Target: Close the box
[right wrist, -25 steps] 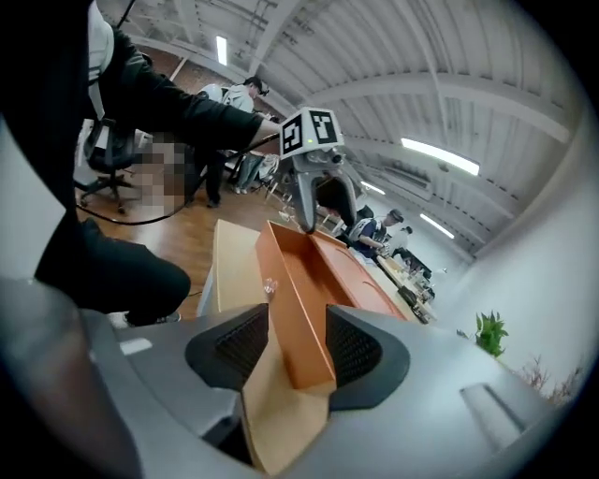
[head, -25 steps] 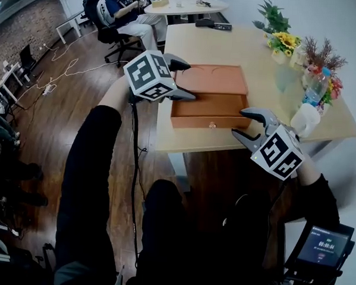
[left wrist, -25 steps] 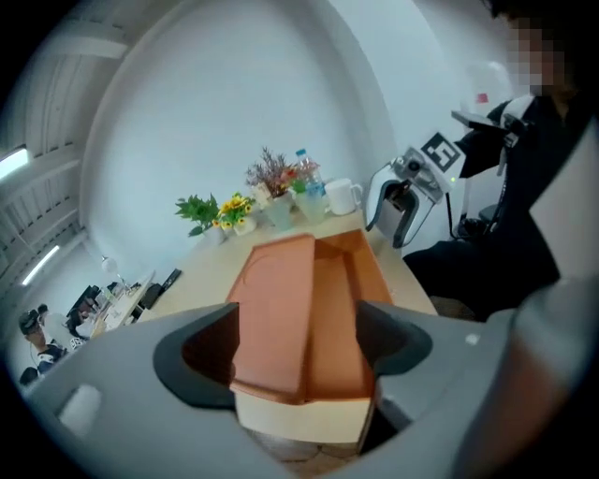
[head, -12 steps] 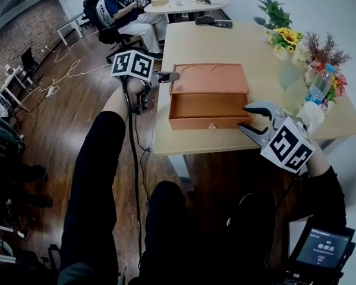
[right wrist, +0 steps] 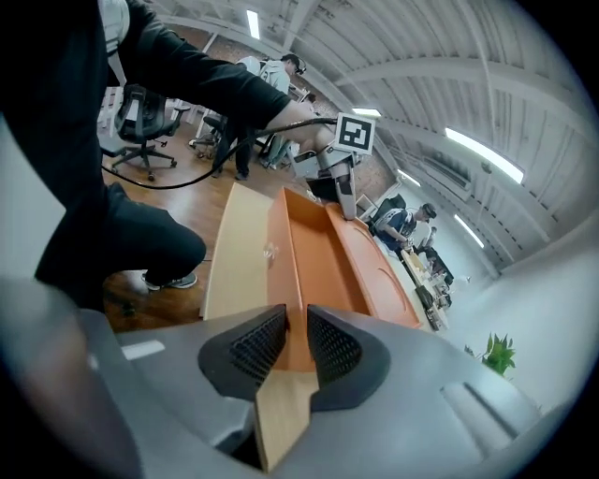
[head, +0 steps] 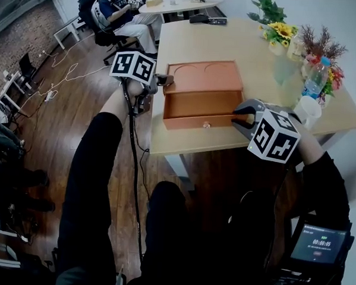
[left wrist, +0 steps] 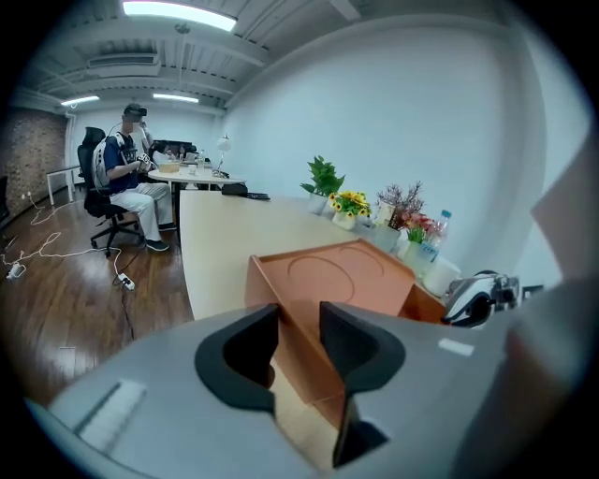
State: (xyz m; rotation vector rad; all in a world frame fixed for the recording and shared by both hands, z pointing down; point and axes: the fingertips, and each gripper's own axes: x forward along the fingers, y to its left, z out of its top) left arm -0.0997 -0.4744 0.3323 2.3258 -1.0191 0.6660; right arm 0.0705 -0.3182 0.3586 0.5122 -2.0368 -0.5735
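The box is sitting toward the near edge of the table, and its drawer is standing pulled out toward you, so the closing is not yet done.

Your left gripper is clamping narrow on the box's left edge, with the orange wall caught between its 2 pads. Your right gripper is closing on the right end of the drawer's front wall. That thin wall is filling the gap between the pads, which seem to be just meeting it.

You are setting up the push, as I judge it. To do it well:

1. Let the right grip finish seating before you move, so the wall is not slipping between the pads.
2. Hold the left clamp firm and use it as the anchor. The box is likely light enough to slide toward the far side otherwise.
3. Drive the drawer straight toward the far side. You are holding only its right end, so an off-line push could skew it and jam it in the box.
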